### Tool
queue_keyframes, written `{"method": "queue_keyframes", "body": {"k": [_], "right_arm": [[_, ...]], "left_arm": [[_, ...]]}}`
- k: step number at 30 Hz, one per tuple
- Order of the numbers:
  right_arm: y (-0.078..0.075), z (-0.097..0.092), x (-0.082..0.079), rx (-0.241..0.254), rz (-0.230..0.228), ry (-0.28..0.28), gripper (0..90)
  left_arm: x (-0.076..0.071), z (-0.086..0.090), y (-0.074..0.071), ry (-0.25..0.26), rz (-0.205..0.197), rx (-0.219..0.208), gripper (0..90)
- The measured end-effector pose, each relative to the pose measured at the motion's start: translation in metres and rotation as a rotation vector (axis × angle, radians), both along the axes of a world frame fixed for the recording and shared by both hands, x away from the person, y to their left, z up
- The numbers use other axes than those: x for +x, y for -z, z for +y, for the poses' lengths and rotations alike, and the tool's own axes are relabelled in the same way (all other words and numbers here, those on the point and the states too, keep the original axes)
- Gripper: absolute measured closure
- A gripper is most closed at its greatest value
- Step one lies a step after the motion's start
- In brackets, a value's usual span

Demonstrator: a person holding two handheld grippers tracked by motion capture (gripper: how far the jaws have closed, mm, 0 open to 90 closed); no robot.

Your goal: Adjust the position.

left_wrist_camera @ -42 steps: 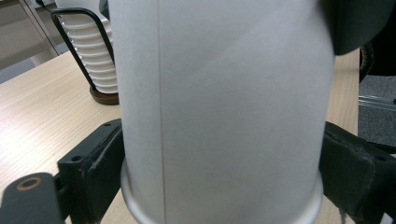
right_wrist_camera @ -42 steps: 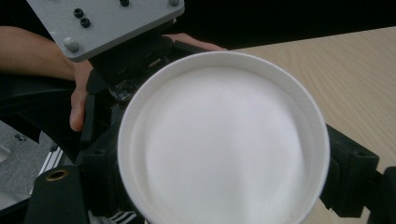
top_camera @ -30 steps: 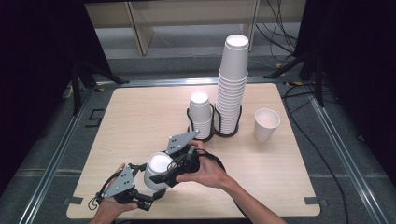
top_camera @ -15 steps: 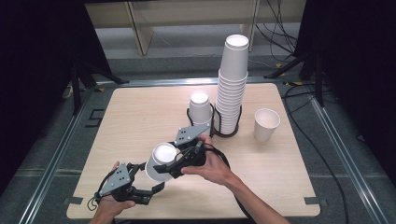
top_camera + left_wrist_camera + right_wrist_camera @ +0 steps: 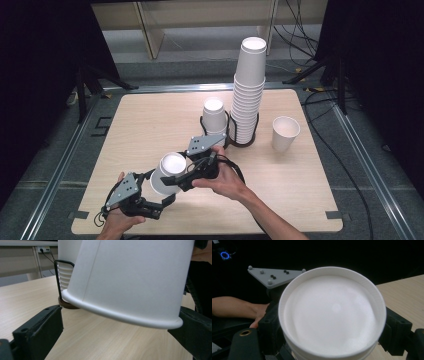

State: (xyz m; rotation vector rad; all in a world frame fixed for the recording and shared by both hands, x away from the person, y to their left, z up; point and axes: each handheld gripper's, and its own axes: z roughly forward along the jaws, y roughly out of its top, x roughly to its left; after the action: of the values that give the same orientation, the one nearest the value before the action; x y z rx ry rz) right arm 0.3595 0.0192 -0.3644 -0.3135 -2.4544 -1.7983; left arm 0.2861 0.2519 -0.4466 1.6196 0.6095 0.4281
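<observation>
Cup (image 5: 169,172) lifted; two stacks (image 5: 247,90), one loose cup (image 5: 285,133).

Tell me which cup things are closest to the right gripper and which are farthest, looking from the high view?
From the right gripper, nearest first:
1. The held paper cup, upside down, right at its jaws.
2. The short cup stack, behind it in the wire holder.
3. The tall cup stack, next holder over, farther right.
4. The single upright cup, alone at far right.

Plain white paper cup (image 5: 169,173) between black grippers with grey plates; tall white cup stack (image 5: 248,90) in black wire holder (image 5: 229,131); pale woodgrain table (image 5: 150,120).
</observation>
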Motion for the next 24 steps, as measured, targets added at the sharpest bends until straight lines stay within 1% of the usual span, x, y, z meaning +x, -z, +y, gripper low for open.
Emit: {"method": "queue_keyframes", "body": {"k": [1, 2, 3, 5, 6, 8, 9, 10, 11, 12, 13, 14, 15, 16, 17, 20, 21, 22, 23, 24], "right_arm": [[0.001, 0.001, 0.0, 0.008, 0.008, 0.0, 21.9], [0.002, 0.001, 0.0, 0.016, 0.021, -0.005, 21.9], [0.002, 0.002, 0.0, 0.023, 0.025, -0.008, 21.9], [0.004, 0.004, 0.0, 0.018, 0.014, -0.01, 21.9], [0.004, 0.005, -0.003, 0.014, 0.045, -0.008, 21.9], [0.005, 0.007, -0.003, 0.013, 0.019, -0.023, 21.9], [0.006, 0.008, -0.003, 0.013, 0.021, -0.029, 21.9], [0.006, 0.009, -0.003, 0.007, 0.023, -0.03, 21.9], [0.007, 0.009, -0.004, 0.01, 0.04, -0.033, 21.9], [0.008, 0.009, -0.002, 0.016, 0.029, -0.032, 21.9], [0.008, 0.008, -0.002, 0.02, 0.034, -0.034, 21.9], [0.009, 0.008, -0.003, 0.016, 0.062, -0.029, 21.9], [0.009, 0.008, -0.004, 0.014, 0.071, -0.03, 21.9], [0.01, 0.009, -0.003, 0.016, 0.06, -0.028, 21.9], [0.011, 0.01, -0.003, 0.022, 0.038, -0.036, 21.9], [0.012, 0.012, -0.004, 0.022, 0.039, -0.043, 21.9], [0.012, 0.012, -0.004, 0.021, 0.039, -0.041, 21.9], [0.013, 0.012, -0.004, 0.029, 0.045, -0.046, 21.9], [0.013, 0.012, -0.004, 0.028, 0.049, -0.047, 21.9], [0.013, 0.011, -0.005, 0.02, 0.078, -0.041, 21.9]], "left_arm": [[0.0, 0.0, -0.001, -0.004, -0.006, 0.009, 0.0], [-0.001, 0.001, -0.002, -0.021, 0.002, 0.024, 0.0], [-0.001, 0.001, -0.002, -0.022, 0.004, 0.024, 0.0], [-0.002, 0.0, -0.002, -0.021, 0.003, 0.02, 0.6], [-0.002, 0.0, -0.002, -0.019, 0.003, 0.017, 0.7], [-0.003, 0.0, -0.003, -0.011, -0.01, 0.026, 0.7], [-0.003, 0.0, -0.003, -0.006, -0.018, 0.019, 1.5], [-0.004, 0.001, -0.004, 0.001, -0.028, 0.029, 2.9], [-0.004, 0.002, -0.004, 0.009, -0.03, 0.026, 4.1], [-0.004, 0.002, -0.004, 0.012, -0.03, 0.021, 4.6], [-0.004, 0.002, -0.004, 0.013, -0.026, 0.023, 4.7], [-0.004, 0.002, -0.004, 0.014, -0.024, 0.029, 4.6], [-0.004, 0.002, -0.004, 0.014, -0.022, 0.032, 4.6], [-0.004, 0.003, -0.003, 0.017, -0.026, 0.036, 4.4], [-0.004, 0.002, -0.003, 0.018, -0.026, 0.039, 4.3], [-0.006, 0.001, -0.004, 0.02, -0.028, 0.038, 4.0], [-0.005, 0.001, -0.004, 0.023, -0.038, 0.038, 4.0], [-0.006, 0.002, -0.004, 0.025, -0.042, 0.046, 4.0], [-0.006, 0.002, -0.004, 0.028, -0.042, 0.045, 4.3], [-0.006, 0.001, -0.004, 0.036, -0.042, 0.031, 4.8]]}}
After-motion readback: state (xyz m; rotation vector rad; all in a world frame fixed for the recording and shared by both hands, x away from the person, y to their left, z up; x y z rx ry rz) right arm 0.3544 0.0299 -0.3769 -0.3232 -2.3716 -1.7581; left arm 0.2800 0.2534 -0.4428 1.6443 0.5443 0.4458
